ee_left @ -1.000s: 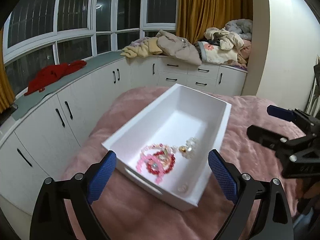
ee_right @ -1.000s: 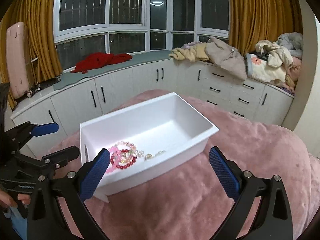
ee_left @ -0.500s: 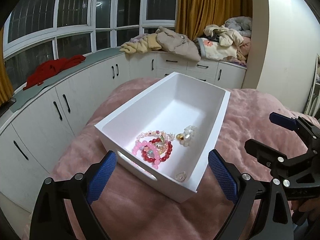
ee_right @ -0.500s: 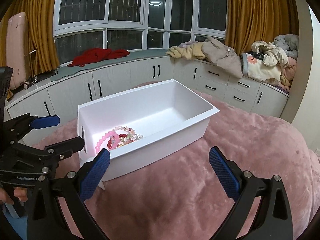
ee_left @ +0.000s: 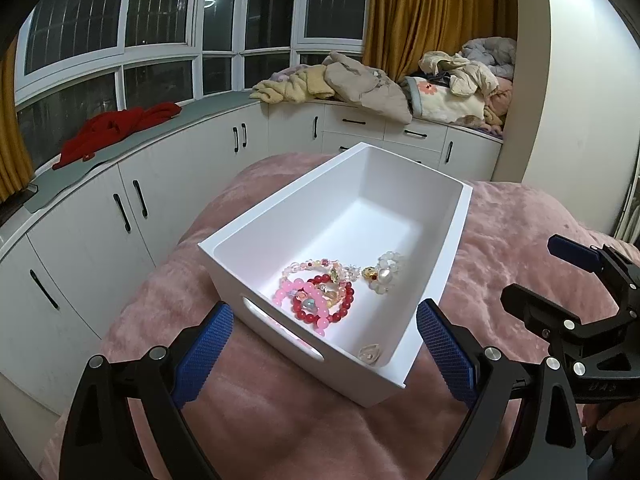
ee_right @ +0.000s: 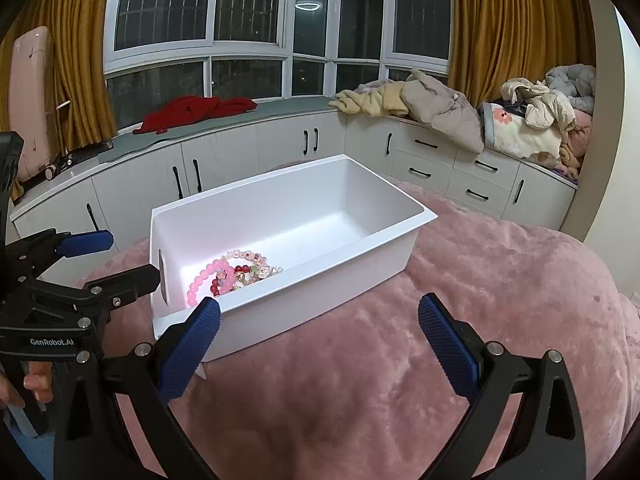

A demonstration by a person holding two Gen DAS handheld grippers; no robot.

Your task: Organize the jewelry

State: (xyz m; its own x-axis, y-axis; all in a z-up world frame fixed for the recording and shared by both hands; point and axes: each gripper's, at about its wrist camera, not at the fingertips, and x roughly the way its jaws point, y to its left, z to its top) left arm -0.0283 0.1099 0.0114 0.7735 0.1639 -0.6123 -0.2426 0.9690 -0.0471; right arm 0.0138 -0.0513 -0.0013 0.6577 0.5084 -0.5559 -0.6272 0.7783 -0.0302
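Jewelry lies in a heap at the near end of a white box (ee_left: 448, 240) that sits on my bed's pink blanket (ee_left: 280, 420). Red bead bracelet (ee_left: 324, 300), pink bead bracelet (ee_left: 288, 294) and a thinner strand of mixed pale beads (ee_left: 308, 264) overlap one another on the box floor. Just right of them rests a white bead bracelet (ee_left: 386, 272) with a gold charm, and a small clear piece (ee_left: 370, 354) lies apart in the near right corner.

My left tool (ee_left: 320, 352) hangs just short of the box's near wall, spread wide, with nothing between its blue pads (ee_left: 204, 354). My right tool (ee_right: 318, 344) is over the blanket on the box's right side, equally wide apart and carrying nothing; its left pad is in front of the box's near corner.

From the right view the heap (ee_right: 232, 276) shows against the box's end wall with the handle slot (ee_right: 162, 280). White cabinets (ee_right: 280, 148) curve under the windows far behind, with a red garment (ee_right: 192, 110) and piled clothes (ee_right: 432, 106) on top.
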